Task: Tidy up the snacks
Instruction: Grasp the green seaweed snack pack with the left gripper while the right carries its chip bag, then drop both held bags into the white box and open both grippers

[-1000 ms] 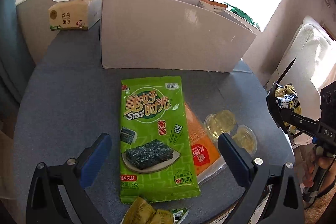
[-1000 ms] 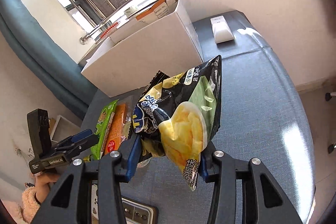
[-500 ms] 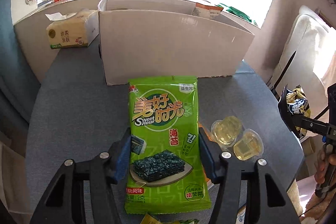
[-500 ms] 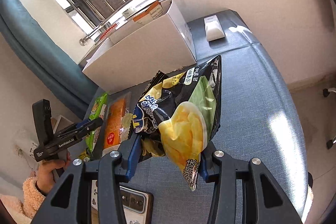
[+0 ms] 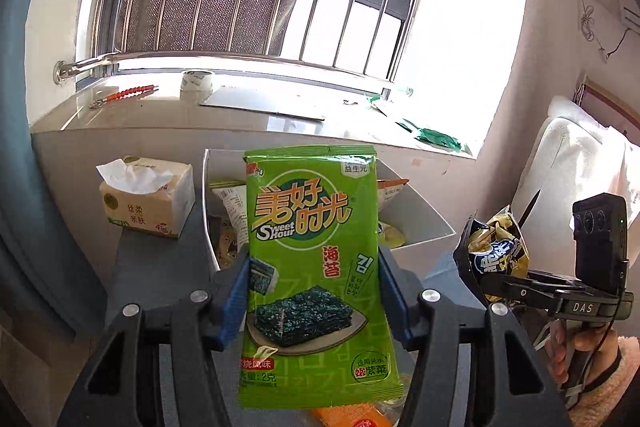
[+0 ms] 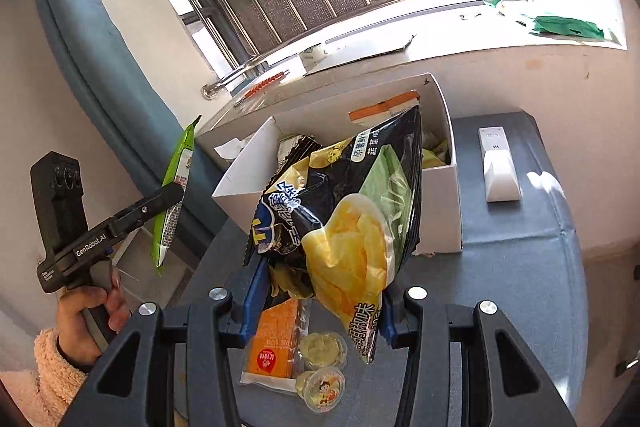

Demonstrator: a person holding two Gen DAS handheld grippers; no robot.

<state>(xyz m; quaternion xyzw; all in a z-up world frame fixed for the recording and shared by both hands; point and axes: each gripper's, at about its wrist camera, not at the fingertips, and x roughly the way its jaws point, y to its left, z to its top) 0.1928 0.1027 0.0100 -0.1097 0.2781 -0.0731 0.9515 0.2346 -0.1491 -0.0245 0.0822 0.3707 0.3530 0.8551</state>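
While both held aloft: seaweed pack [image 5: 316, 267] left, chip bag [image 6: 344, 211] right.

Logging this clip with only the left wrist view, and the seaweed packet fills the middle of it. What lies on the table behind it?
Observer: Your seaweed packet hides an orange snack packet with two jelly cups beside it on the grey table.
Operator: How is the right one gripping its bag?
Observer: The right gripper has its jaws shut on the lower part of the chip bag, which stands up in front of the white box.
Operator: Anything right of that box?
Observer: A white remote-shaped device lies flat on the table there.
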